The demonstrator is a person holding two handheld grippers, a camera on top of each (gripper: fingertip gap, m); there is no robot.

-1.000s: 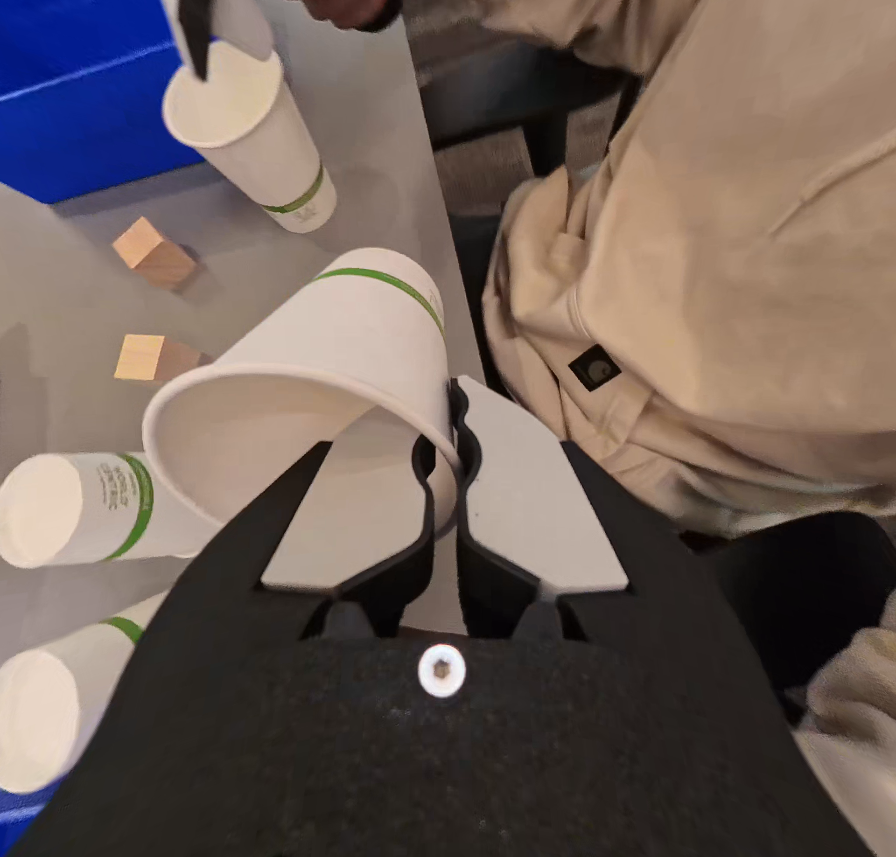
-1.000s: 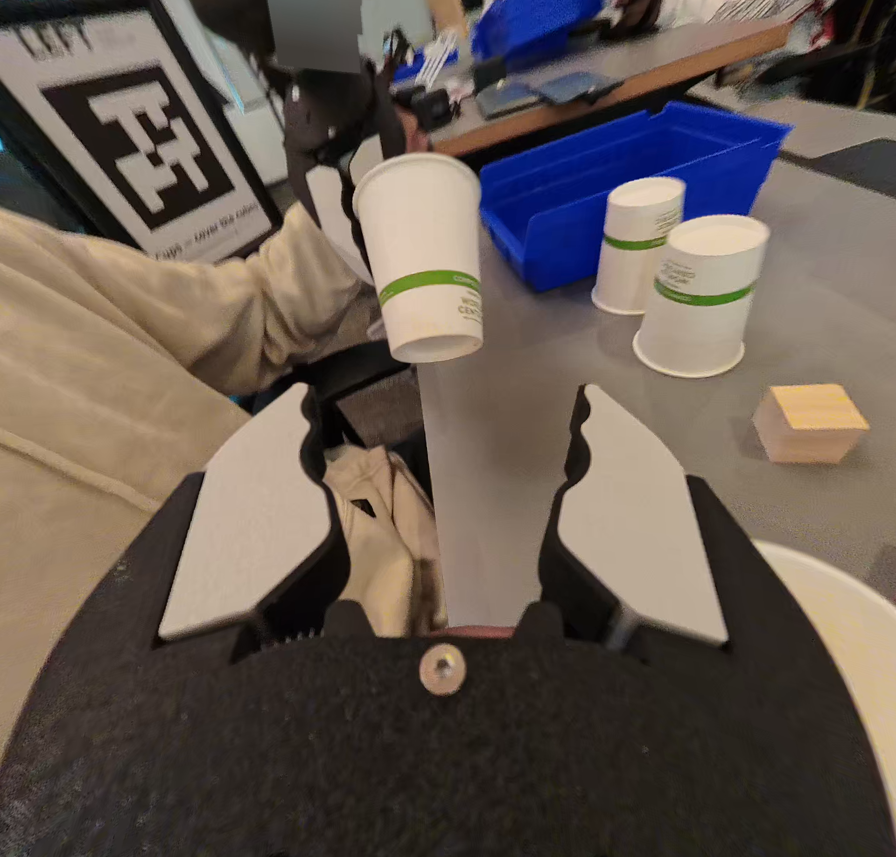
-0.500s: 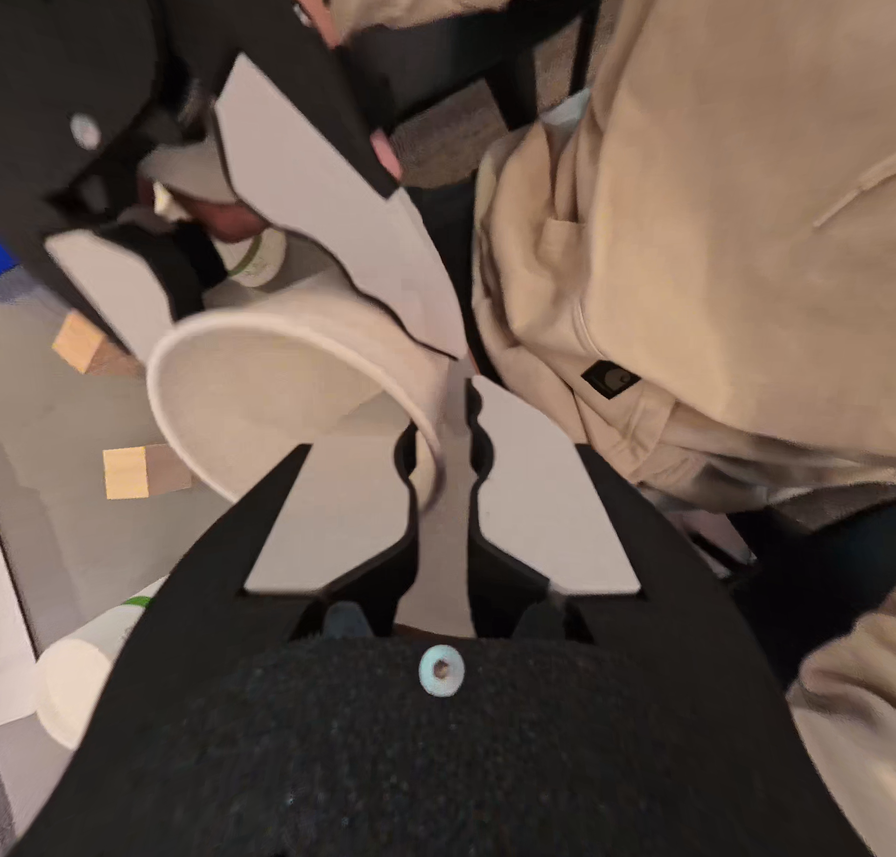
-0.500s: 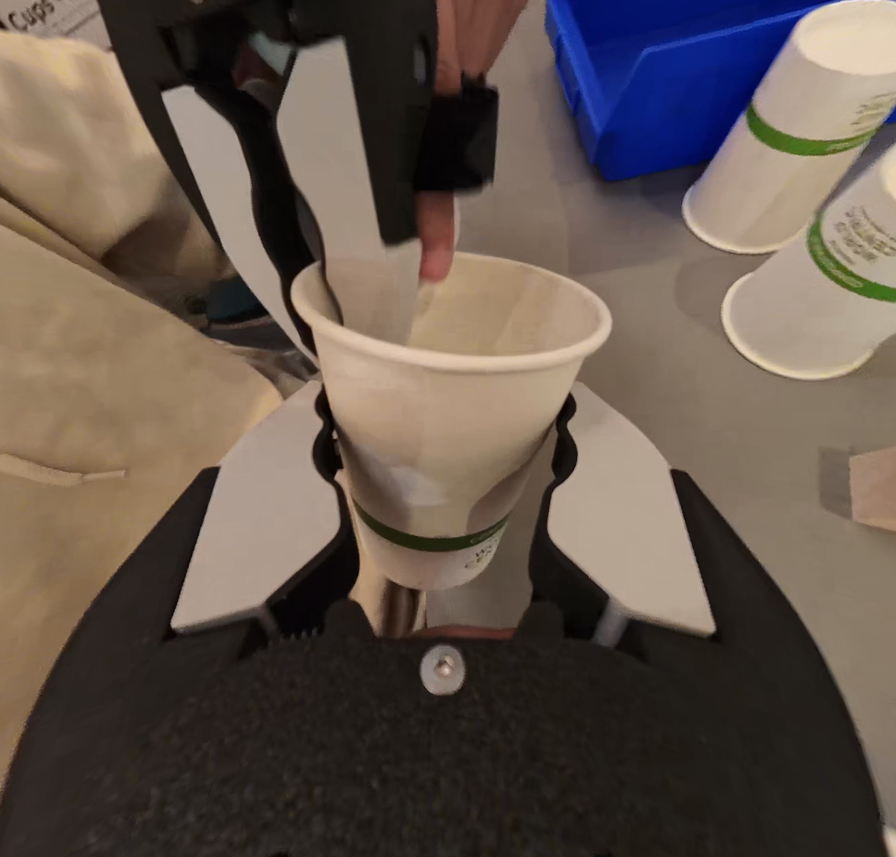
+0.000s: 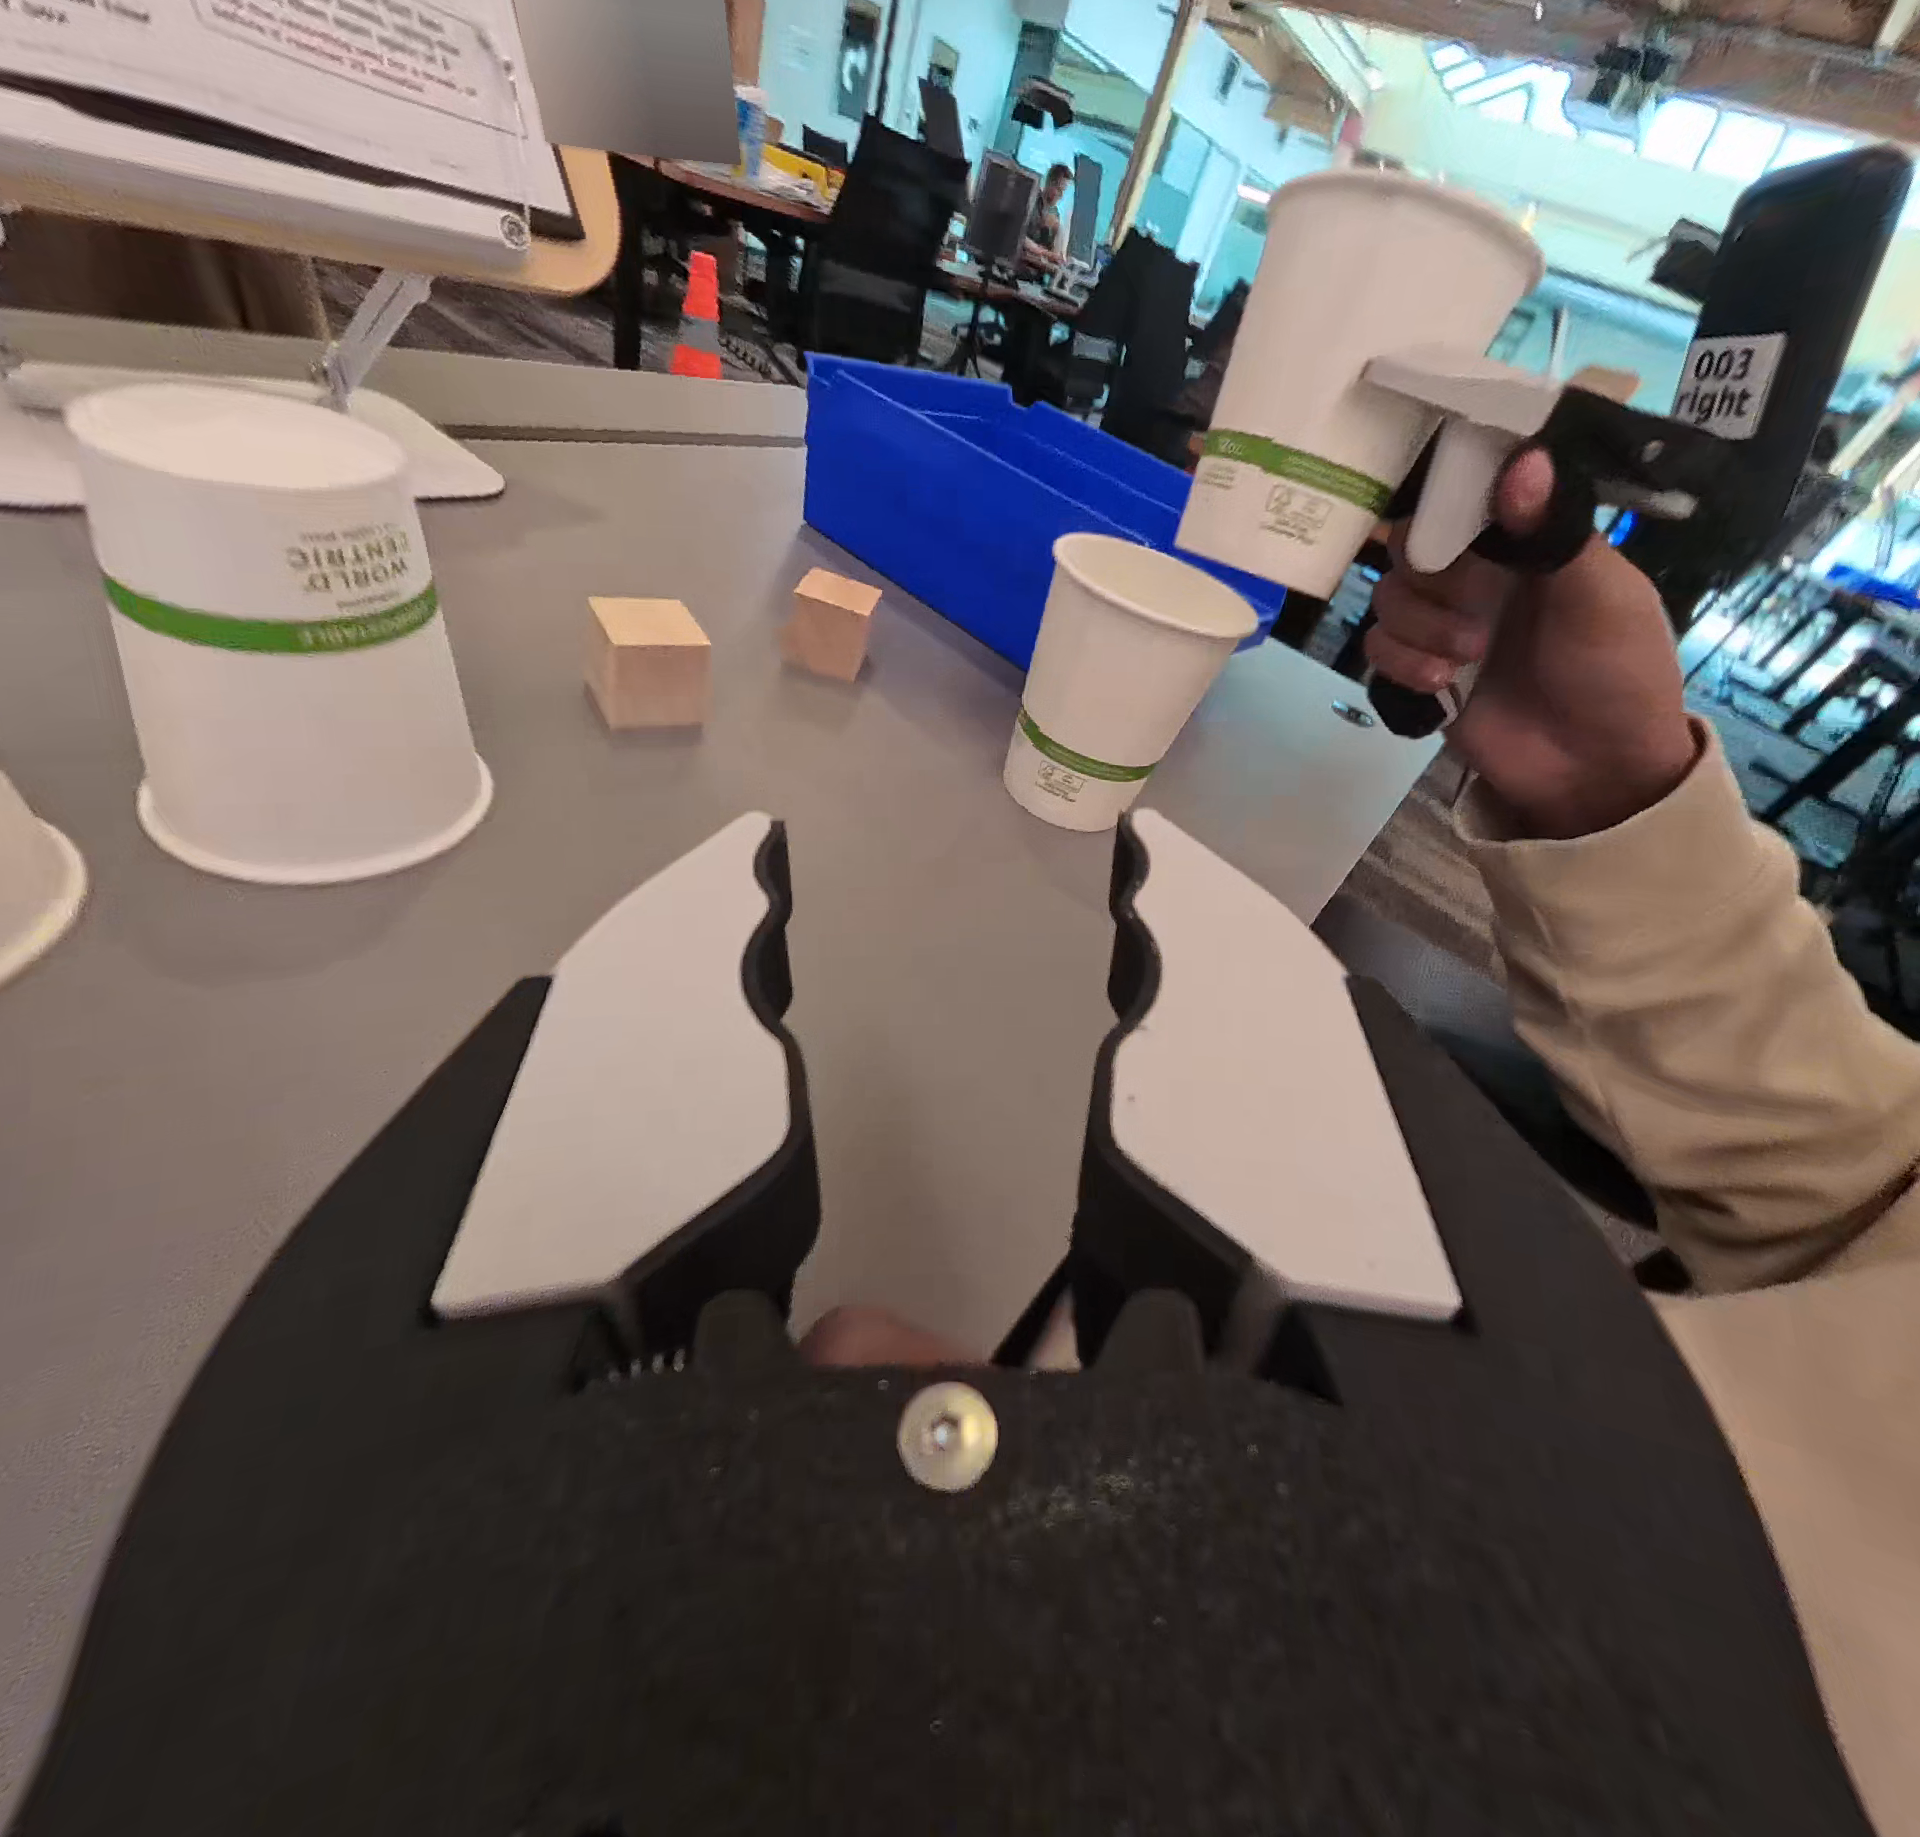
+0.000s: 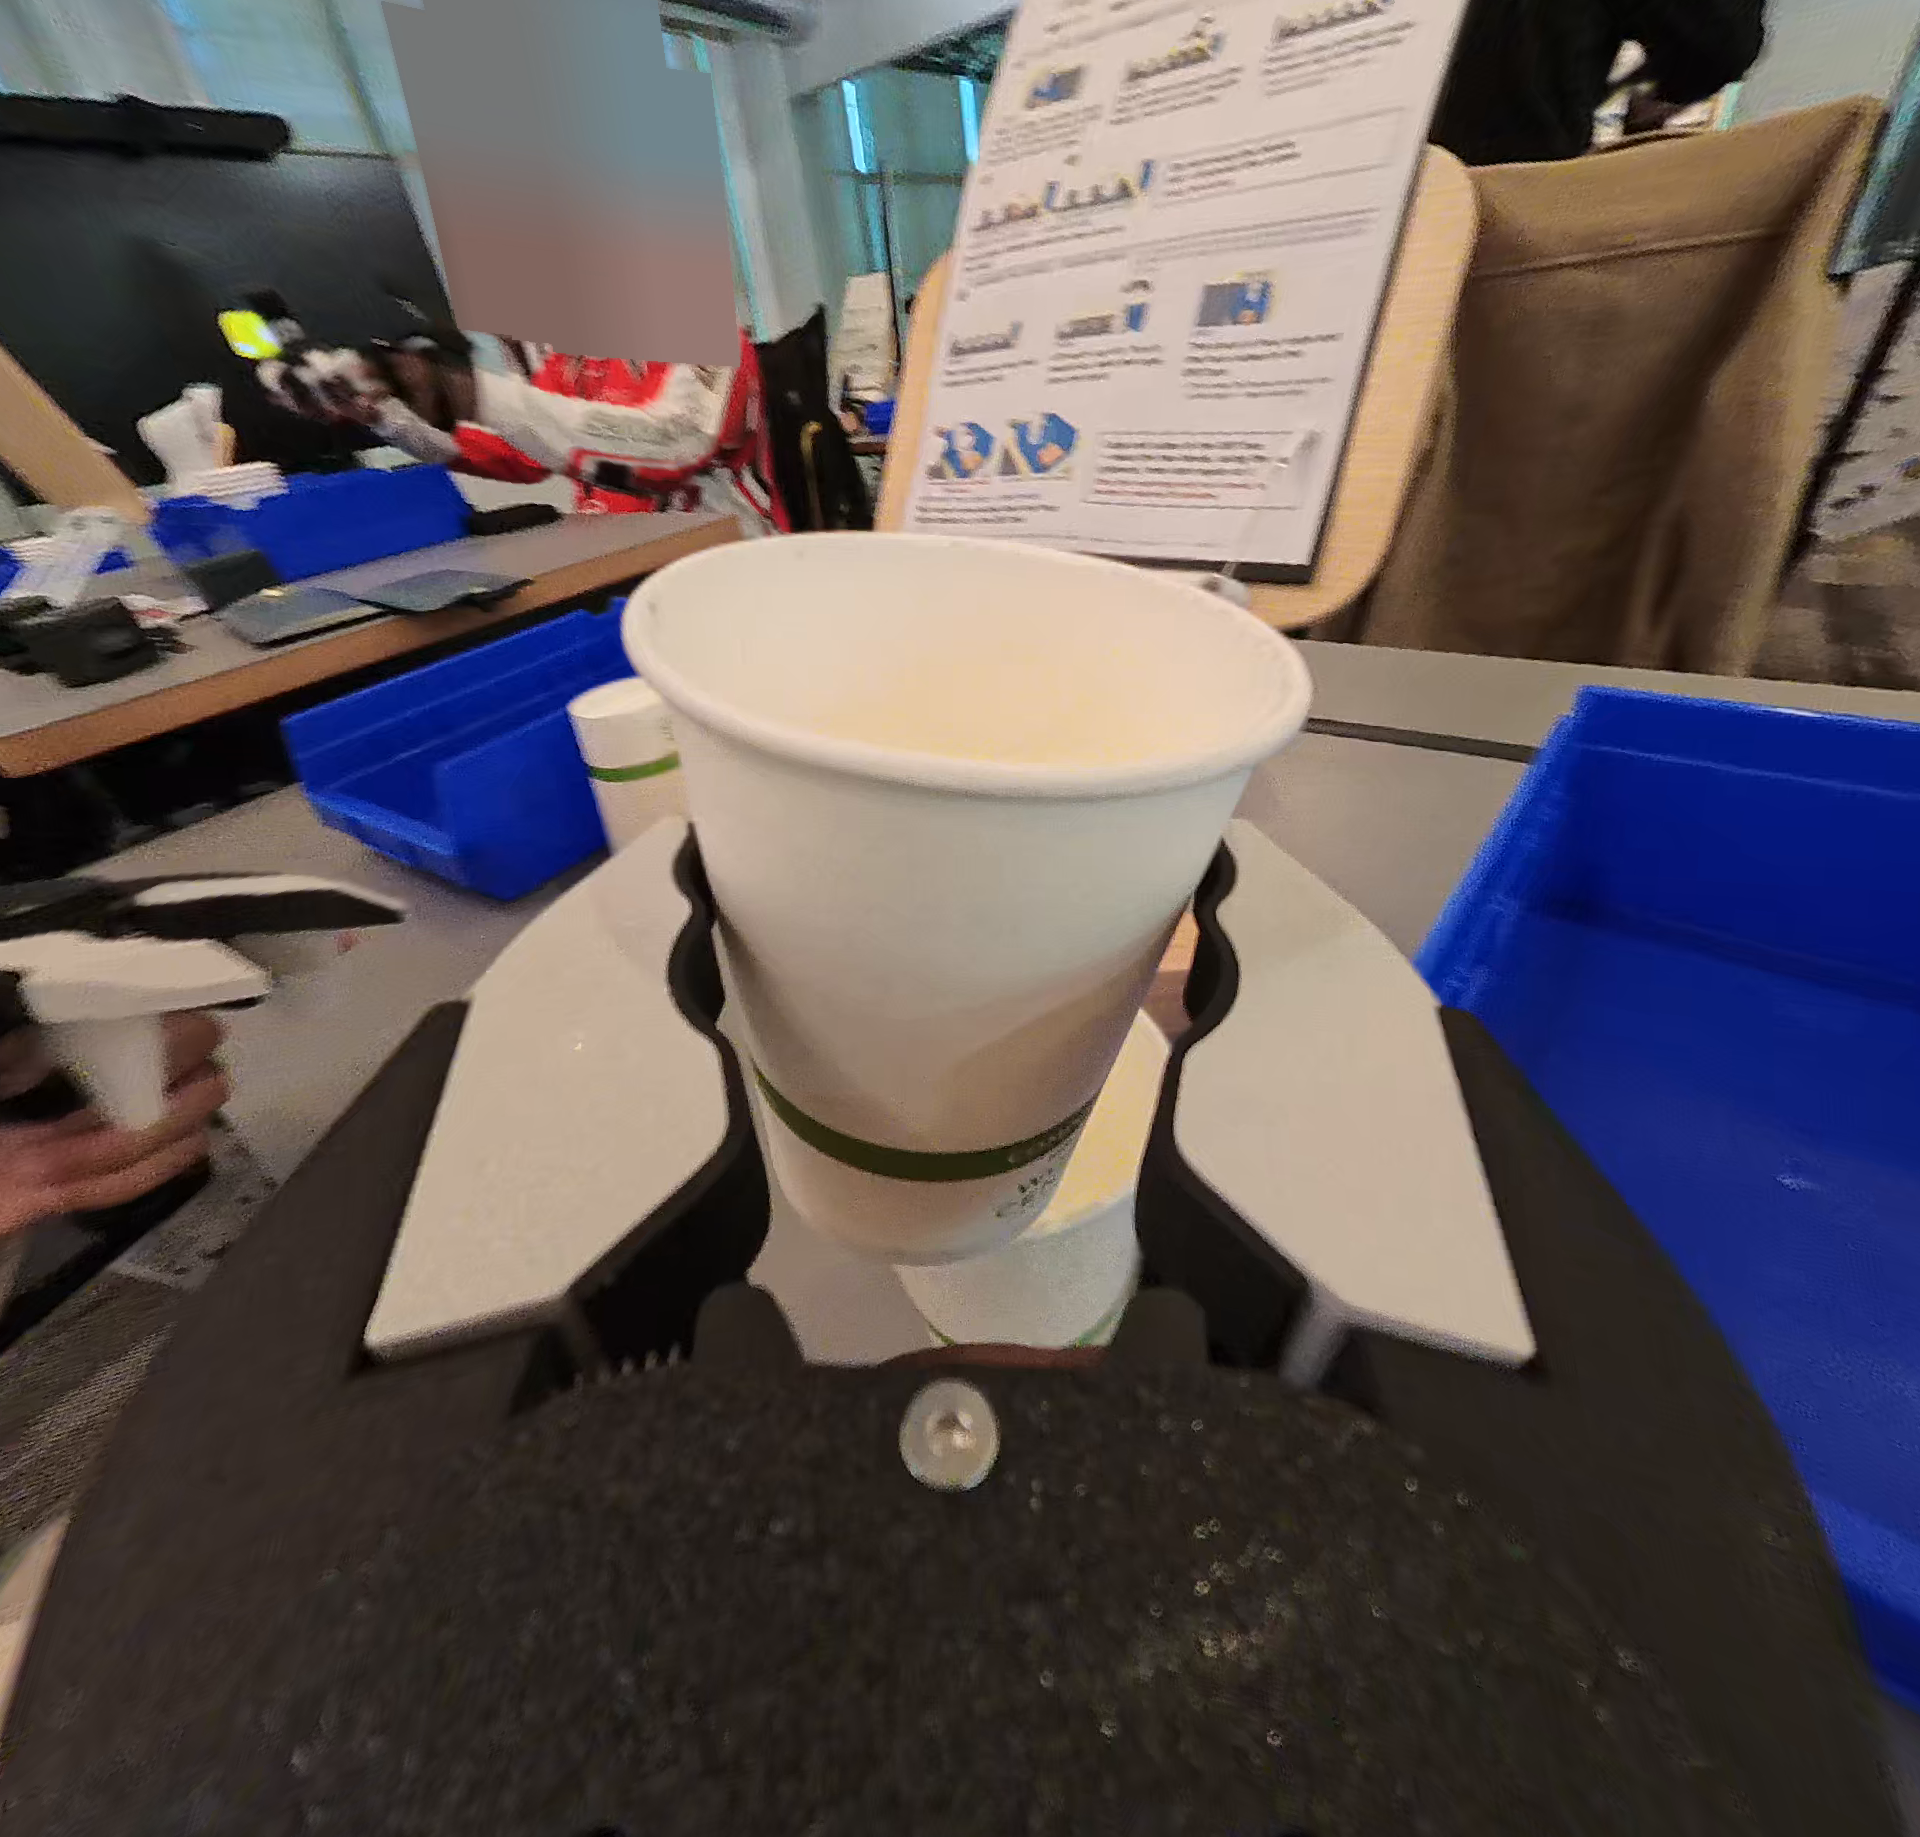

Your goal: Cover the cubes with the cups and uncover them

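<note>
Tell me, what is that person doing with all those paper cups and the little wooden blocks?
A person holds a gripper tool in each hand. The right gripper has its jaws shut on a white paper cup, held upright in the air above another upright cup on the grey table. The left gripper is open and holds nothing. Two wooden cubes sit uncovered on the table, beside a blue bin. An upside-down cup stands at the left; whether it hides a cube cannot be seen.

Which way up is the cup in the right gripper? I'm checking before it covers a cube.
Upright: the held cup shows its open mouth on top, narrow base down, between the right gripper fingers.
</note>
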